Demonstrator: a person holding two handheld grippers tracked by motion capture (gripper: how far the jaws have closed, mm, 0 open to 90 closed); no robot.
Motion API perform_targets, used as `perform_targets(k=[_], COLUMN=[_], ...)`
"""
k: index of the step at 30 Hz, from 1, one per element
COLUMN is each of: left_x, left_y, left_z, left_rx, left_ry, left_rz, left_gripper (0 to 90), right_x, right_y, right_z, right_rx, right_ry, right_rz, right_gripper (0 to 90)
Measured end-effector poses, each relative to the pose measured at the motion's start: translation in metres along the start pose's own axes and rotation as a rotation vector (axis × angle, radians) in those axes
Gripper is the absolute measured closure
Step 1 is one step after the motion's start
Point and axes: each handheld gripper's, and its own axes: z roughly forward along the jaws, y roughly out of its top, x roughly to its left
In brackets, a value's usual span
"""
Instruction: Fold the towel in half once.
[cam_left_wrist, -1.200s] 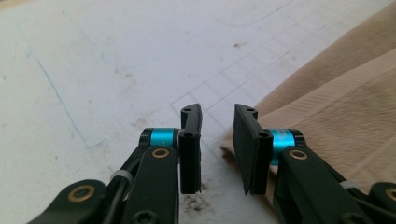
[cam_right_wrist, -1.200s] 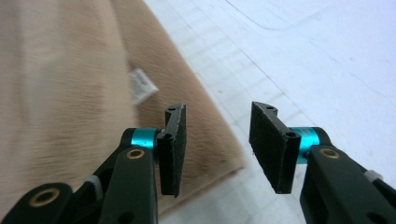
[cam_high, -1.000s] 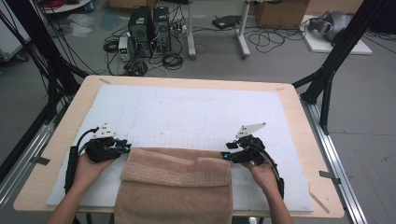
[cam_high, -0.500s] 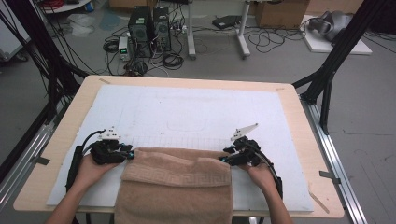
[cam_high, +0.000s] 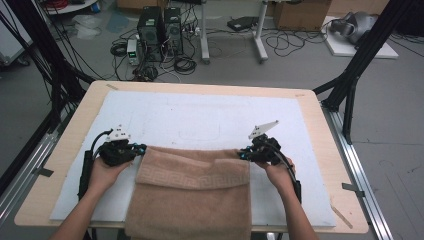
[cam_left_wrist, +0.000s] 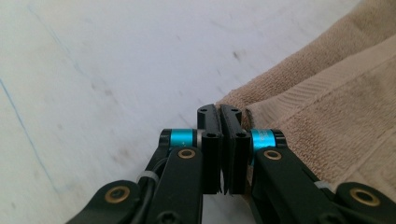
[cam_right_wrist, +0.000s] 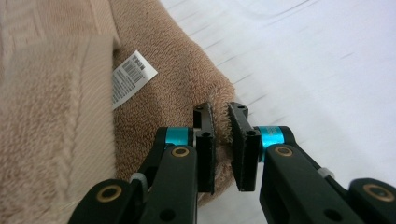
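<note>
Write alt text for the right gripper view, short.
The right gripper has its two black jaws closed on a thick folded corner of a tan towel, terry cloth bunched between them. A white barcode label lies on the towel to the left, and the white table mat runs off to the right.

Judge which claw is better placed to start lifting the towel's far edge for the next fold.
Right, by a little. The right claw visibly pinches a thick tuft of the towel corner between its pads. The left claw is closed at the opposite corner, but little cloth shows between its pads, so its hold looks thinner.
</note>
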Motion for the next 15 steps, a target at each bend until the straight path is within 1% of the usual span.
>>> perform_targets(k=[3,4,5,7,8,9,10,11,12,13,14,15], left_x=[0.008,0.011,0.014,0.019,0.022,0.025,0.027,0.028,0.028,0.028,0.028,0.027], left_y=[0.021,0.029,0.037,0.056,0.065,0.075,0.083,0.089,0.093,0.094,0.092,0.089], left_z=[0.006,0.007,0.008,0.009,0.01,0.01,0.012,0.014,0.017,0.02,0.022,0.025], left_rx=[-0.025,-0.03,-0.044,-0.084,-0.092,-0.097,-0.094,-0.09,-0.077,-0.071,-0.064,-0.049], left_ry=[0.032,0.045,0.053,0.072,0.082,0.093,0.096,0.103,0.126,0.137,0.118,0.107], left_rz=[-0.013,-0.009,-0.012,-0.023,-0.021,-0.013,-0.01,-0.004,-0.001,-0.006,-0.013,-0.012], left_gripper=[87.1,87.1,87.1,87.1,87.1,87.1,87.0,86.5,83.7,73.9,68.4,67.8], right_x=[-0.017,-0.023,-0.029,-0.041,-0.047,-0.053,-0.059,-0.064,-0.067,-0.069,-0.07,-0.071], right_y=[0.014,0.02,0.027,0.04,0.047,0.053,0.058,0.061,0.064,0.065,0.064,0.062], right_z=[-0.007,-0.01,-0.014,-0.022,-0.027,-0.031,-0.034,-0.034,-0.033,-0.03,-0.027,-0.025], right_rx=[-0.021,-0.024,-0.023,-0.046,-0.065,-0.082,-0.087,-0.086,-0.076,-0.072,-0.068,-0.066], right_ry=[-0.038,-0.051,-0.074,-0.111,-0.125,-0.134,-0.147,-0.158,-0.164,-0.17,-0.168,-0.141], right_rz=[0.02,0.021,0.017,0.027,0.032,0.049,0.056,0.067,0.075,0.073,0.083,0.104], right_gripper=[82.4,83.8,83.9,83.9,83.8,83.8,83.7,82.4,78.3,70.9,65.9,63.6])
